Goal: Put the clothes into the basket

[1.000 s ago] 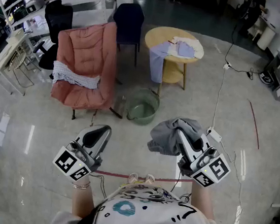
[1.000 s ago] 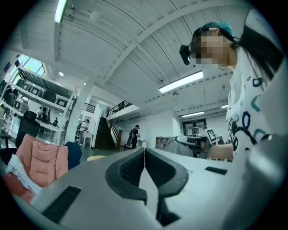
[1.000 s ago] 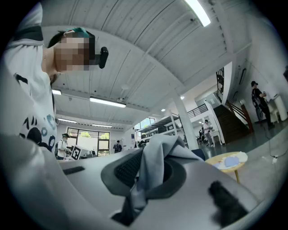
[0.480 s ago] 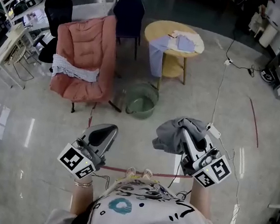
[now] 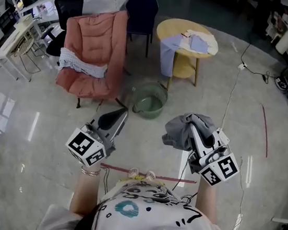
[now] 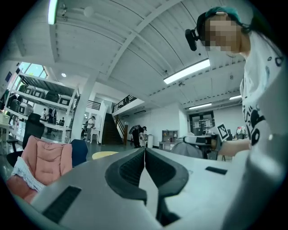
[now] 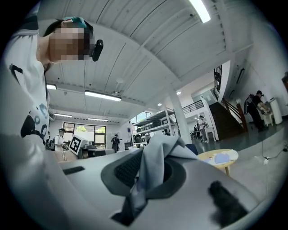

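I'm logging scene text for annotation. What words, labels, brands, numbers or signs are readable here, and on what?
No readable text anywhere.
Shirt: black and teal print, not legible as words.
Left marker cube, right marker cube: square patterns only, no letters.

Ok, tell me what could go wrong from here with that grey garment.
The right tool pinches only a fold of the grey garment, the rest hanging loose; it could slip out before the green basket. The basket lies some way ahead, so an early release may leave cloth draped over its rim. A white cable trails close by on the right, a trip risk.
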Demonstrator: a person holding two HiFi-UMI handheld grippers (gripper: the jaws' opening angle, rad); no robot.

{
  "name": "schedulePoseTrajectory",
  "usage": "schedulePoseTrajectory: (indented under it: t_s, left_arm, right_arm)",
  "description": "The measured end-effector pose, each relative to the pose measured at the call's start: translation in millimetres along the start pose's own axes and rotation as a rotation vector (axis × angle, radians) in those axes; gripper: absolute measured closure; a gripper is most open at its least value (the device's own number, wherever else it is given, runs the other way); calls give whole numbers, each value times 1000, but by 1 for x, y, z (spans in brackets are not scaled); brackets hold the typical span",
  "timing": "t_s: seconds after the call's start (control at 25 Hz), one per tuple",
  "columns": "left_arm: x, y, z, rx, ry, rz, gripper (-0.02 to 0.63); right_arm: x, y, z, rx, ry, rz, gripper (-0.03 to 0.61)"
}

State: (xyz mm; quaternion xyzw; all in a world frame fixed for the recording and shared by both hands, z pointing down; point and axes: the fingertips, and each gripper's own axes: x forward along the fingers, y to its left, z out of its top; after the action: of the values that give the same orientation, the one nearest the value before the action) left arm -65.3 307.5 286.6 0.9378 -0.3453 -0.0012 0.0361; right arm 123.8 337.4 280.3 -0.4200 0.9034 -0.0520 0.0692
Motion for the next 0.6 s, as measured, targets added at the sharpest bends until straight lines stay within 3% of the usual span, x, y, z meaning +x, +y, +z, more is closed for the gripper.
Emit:
schedulePoseTrajectory:
  t_s: [0.32, 0.6]
  left_arm:
    - [26, -5, -3, 26, -1, 31, 597]
    - [39, 4, -19, 9, 35, 37, 597]
  right_arm:
    - [18, -17, -5, 26, -1, 81, 538]
    - [35, -30, -15, 33, 27, 98, 538]
